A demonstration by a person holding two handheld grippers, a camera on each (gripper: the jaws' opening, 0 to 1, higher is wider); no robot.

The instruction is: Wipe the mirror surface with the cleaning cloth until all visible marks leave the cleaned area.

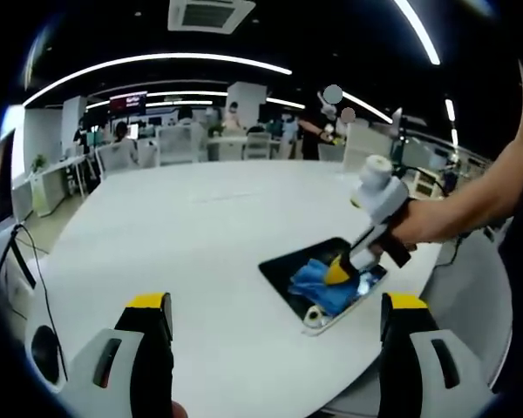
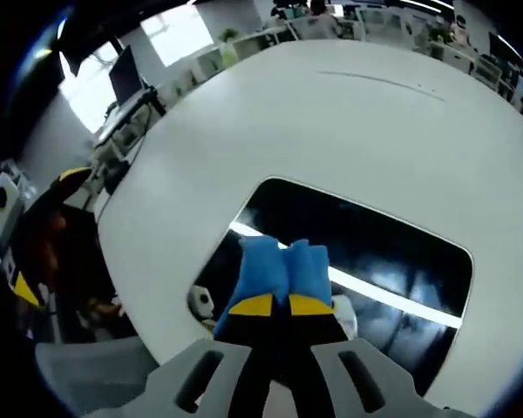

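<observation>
My right gripper pinches the soft, crumpled blue cloth against the glossy, round-cornered rectangular mirror at five o'clock on the smooth white table. My left gripper hangs with jaws wide apart.

Left gripper view far back—right gripper view close above shared mirror.
</observation>
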